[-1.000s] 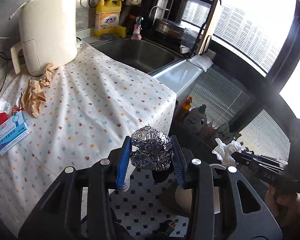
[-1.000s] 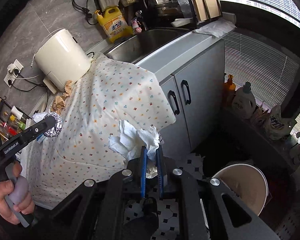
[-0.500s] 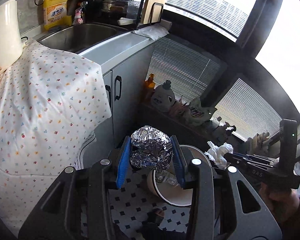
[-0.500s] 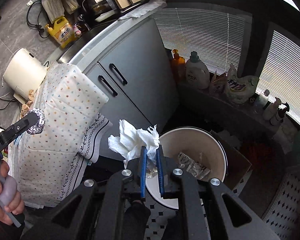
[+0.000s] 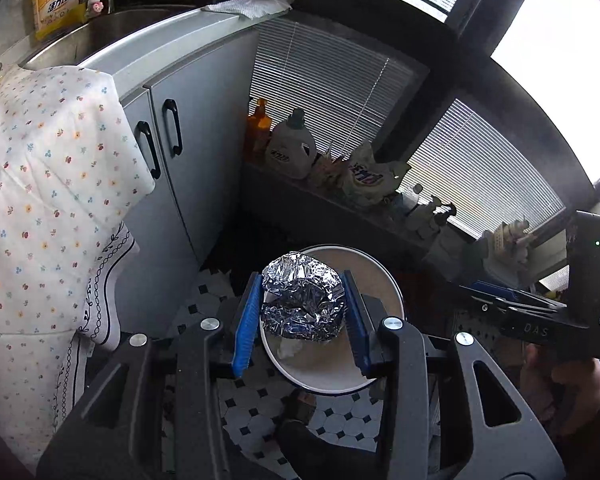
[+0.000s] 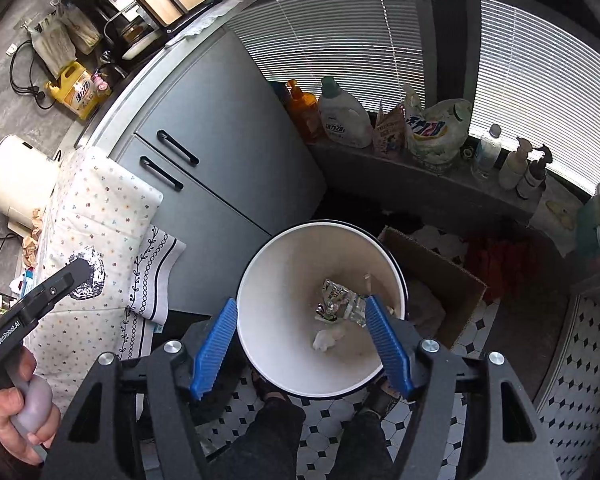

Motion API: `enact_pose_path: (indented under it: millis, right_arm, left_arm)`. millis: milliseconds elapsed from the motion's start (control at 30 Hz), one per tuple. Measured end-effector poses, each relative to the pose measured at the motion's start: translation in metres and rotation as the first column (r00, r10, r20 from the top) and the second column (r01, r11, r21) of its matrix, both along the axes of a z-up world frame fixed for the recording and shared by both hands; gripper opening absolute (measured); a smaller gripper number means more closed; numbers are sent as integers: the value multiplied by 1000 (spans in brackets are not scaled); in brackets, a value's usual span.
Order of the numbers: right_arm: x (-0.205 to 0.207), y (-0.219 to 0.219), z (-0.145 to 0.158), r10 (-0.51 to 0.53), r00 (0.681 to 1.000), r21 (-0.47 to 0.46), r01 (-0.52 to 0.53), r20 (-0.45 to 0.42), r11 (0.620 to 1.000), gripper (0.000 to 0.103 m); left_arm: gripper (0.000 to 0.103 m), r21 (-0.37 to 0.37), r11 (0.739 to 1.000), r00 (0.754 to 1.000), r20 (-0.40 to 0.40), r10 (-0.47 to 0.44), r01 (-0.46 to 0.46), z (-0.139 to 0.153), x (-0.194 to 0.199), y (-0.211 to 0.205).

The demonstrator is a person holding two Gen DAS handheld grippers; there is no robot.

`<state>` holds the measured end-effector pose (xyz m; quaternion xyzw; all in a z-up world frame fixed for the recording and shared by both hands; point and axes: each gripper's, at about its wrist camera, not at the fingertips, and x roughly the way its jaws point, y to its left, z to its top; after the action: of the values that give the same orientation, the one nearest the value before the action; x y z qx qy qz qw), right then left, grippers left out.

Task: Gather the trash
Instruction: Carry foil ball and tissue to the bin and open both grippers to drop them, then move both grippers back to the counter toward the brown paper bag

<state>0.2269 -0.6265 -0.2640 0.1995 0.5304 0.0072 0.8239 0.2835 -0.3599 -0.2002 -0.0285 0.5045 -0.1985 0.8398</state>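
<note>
My left gripper (image 5: 302, 316) is shut on a crumpled ball of aluminium foil (image 5: 303, 297) and holds it above the round white trash bin (image 5: 384, 280) on the tiled floor. My right gripper (image 6: 300, 342) is open and empty, straddling the bin's rim (image 6: 260, 264) from above. Inside the bin lie a crumpled white tissue (image 6: 327, 339) and a shiny wrapper (image 6: 338, 304). The foil ball also shows at the left in the right wrist view (image 6: 87, 276), in the left gripper's tip.
Grey cupboard doors (image 6: 220, 148) stand left of the bin. A flowered cloth (image 5: 40, 200) hangs over the counter. An open cardboard box (image 6: 440, 280) sits right of the bin. Detergent bottles and bags (image 6: 344, 116) line a low ledge under the blinds.
My right gripper opened and the white tissue dropped into the bin. Both grippers swung from the counter to over the bin. The left still holds the foil.
</note>
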Motion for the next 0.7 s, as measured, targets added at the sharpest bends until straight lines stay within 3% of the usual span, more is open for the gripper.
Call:
enact_pose_path:
  millis: [300,367,567,700]
  right_arm:
    - [-37,-45,1,-131,991,-37,130,-25,991,71]
    - [-44,-52,1,-152,988,-48,150,-31,987,72]
    - [-50,-58,3,-200,979,-52,199,-27,979,75]
    - [-41,-48,10,-198,980,-46,198,1,979,85]
  left_arm:
    - [41,-39,989,986,-75,-146,144,-32,5,-56]
    - [70,-42,982,977,-95,-189,186,-39,4,-70]
    - [86,-56,978,976,-81,-204,200,-31,8,-77]
    - [92,-46,983,982,-51,-181,178,-17,11,-58]
